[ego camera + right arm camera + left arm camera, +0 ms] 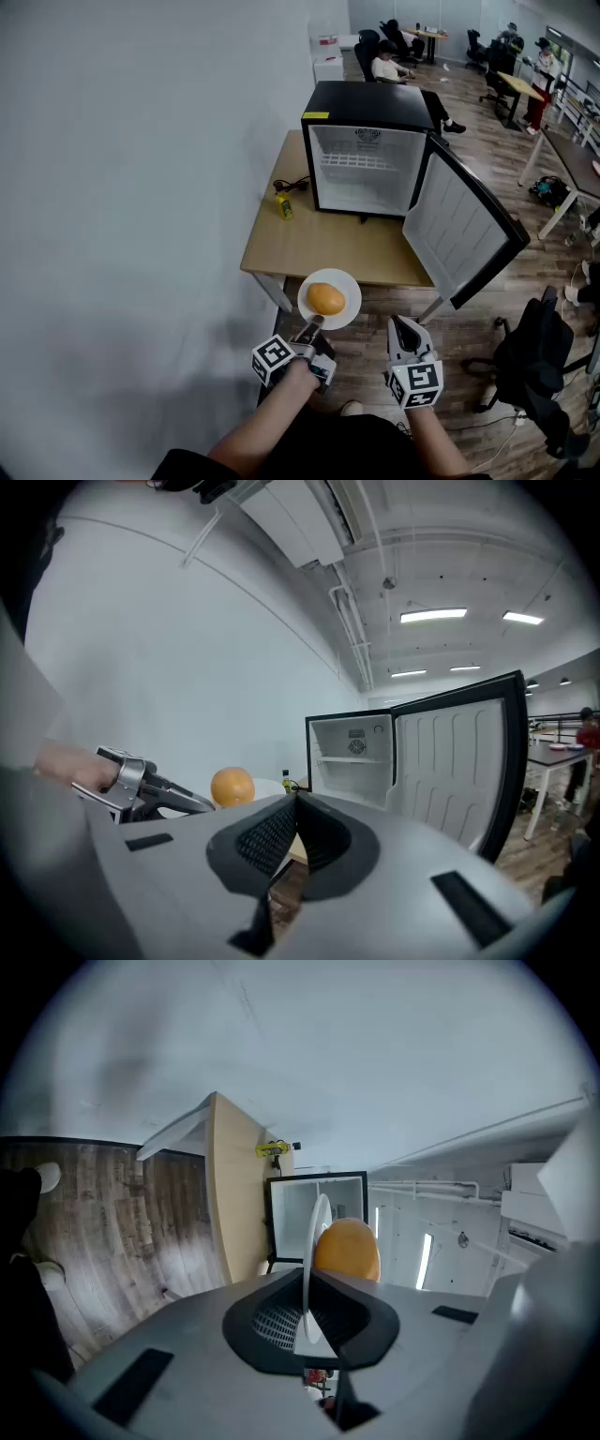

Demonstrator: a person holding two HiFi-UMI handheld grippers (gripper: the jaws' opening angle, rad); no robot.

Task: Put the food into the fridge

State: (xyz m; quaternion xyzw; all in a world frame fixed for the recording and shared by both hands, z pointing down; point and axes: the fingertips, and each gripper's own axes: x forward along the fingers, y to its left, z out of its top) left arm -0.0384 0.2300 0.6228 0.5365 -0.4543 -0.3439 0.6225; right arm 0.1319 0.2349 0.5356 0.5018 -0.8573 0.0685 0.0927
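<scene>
You are in an open-plan office. Behind the small fridge (367, 105) on its wooden table (319, 242), desks (521, 88) and black swivel chairs (367, 42) spread across a wood-plank floor (487, 169), with people (384, 67) seated at work. Overhead you have strip lights (433, 616) and bare pipes (349, 621) on a white ceiling.

An orange (325, 298) sits on a white plate (305, 302) before the open fridge (366, 108).

Bright, even indoor light. You see ceiling strips (433, 615) glowing in the right gripper view; a faint shadow dims the wall (131, 187) low in your head view. Both gripper views bulge, with black corners.
</scene>
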